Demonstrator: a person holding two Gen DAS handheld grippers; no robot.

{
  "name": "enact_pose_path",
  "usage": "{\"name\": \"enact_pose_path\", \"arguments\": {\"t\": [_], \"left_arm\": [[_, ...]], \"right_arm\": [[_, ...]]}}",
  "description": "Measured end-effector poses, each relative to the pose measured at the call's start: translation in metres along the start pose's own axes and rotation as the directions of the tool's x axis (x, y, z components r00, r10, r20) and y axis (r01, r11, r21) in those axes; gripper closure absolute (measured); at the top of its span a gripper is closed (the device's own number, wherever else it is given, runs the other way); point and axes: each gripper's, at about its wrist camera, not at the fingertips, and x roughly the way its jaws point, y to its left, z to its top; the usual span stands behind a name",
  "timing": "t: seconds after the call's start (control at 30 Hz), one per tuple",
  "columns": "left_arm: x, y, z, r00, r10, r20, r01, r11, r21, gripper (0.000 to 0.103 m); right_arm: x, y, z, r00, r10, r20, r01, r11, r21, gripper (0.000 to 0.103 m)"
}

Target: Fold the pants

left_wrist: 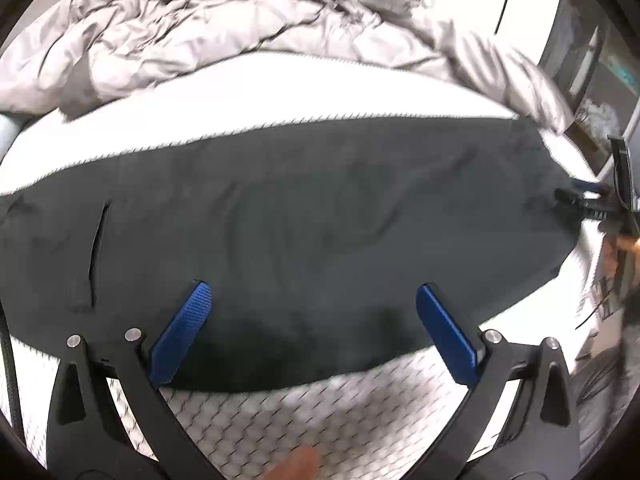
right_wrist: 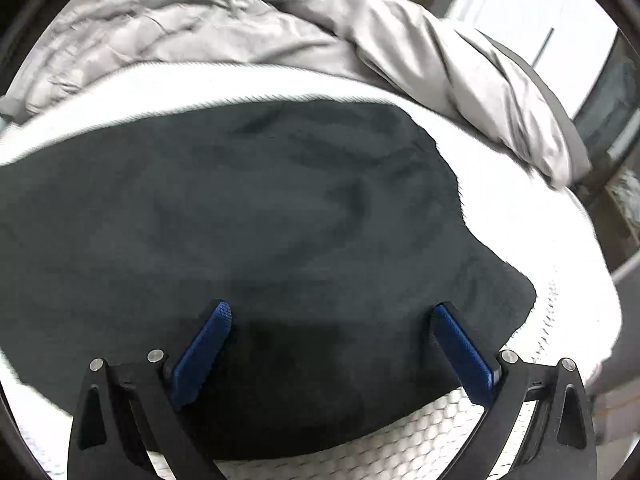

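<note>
I see the white quilted mattress [left_wrist: 280,92] carrying a crumpled grey duvet [left_wrist: 192,28] at its far side. The dark charcoal fabric pants [left_wrist: 300,216] lie flat across it, beneath both tongs. My left gripper [left_wrist: 314,300] and right gripper [right_wrist: 330,316] hover spread wide, blue textured pads [left_wrist: 184,328] empty.

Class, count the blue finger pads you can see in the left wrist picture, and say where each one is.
3: two on the left gripper over the pants, at lower left and lower right; one on the right gripper at far right. Its partner may be hidden.
</note>
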Motion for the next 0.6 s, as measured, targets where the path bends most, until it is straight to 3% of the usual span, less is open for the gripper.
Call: {"name": "enact_pose_path", "arguments": {"t": [0.07, 0.17, 0.23, 0.33, 0.4, 0.43, 0.5, 0.57, 0.6], "left_arm": [[0.008, -0.013, 0.019, 1.0, -0.021, 0.002, 0.021, 1.0, 0.018, 0.001], [0.036, -0.034, 0.046, 0.999, -0.035, -0.032, 0.036, 0.998, 0.041, 0.001], [0.064, -0.043, 0.053, 0.996, -0.019, -0.091, 0.025, 0.998, 0.06, 0.001], [0.092, -0.034, 0.05, 0.986, 0.045, -0.16, -0.033, 0.996, 0.079, 0.001], [0.088, -0.022, 0.049, 0.99, 0.024, -0.14, -0.016, 0.998, 0.057, 0.001], [0.086, -0.014, 0.047, 0.991, 0.023, -0.133, -0.018, 0.999, 0.04, 0.001], [0.078, 0.007, 0.04, 0.993, 0.031, -0.118, -0.031, 1.0, -0.003, 0.001], [0.071, 0.028, 0.033, 0.995, 0.015, -0.095, -0.02, 0.999, -0.047, 0.002], [0.069, 0.035, 0.035, 0.997, 0.002, -0.081, -0.007, 0.998, -0.064, 0.001]], "right_arm": [[-0.01, 0.022, 0.013, 0.993, 0.115, 0.035, -0.115, 0.993, -0.004, 0.001], [0.004, 0.054, 0.031, 0.968, 0.25, 0.001, -0.25, 0.968, -0.011, 0.001], [0.022, 0.083, 0.041, 0.962, 0.268, -0.043, -0.27, 0.962, -0.046, 0.001], [0.059, 0.099, 0.05, 0.968, 0.235, -0.088, -0.246, 0.958, -0.15, 0.001], [0.071, 0.088, 0.043, 0.981, 0.177, -0.077, -0.188, 0.967, -0.173, 0.001], [0.076, 0.063, 0.048, 0.984, 0.16, -0.071, -0.169, 0.976, -0.134, 0.001], [0.073, 0.021, 0.047, 0.999, 0.002, -0.039, -0.005, 0.998, -0.061, 0.001], [0.073, -0.021, 0.04, 0.979, -0.202, -0.019, 0.201, 0.979, -0.018, 0.001], [0.077, -0.041, 0.036, 0.972, -0.232, -0.037, 0.233, 0.972, 0.034, 0.001]]}}
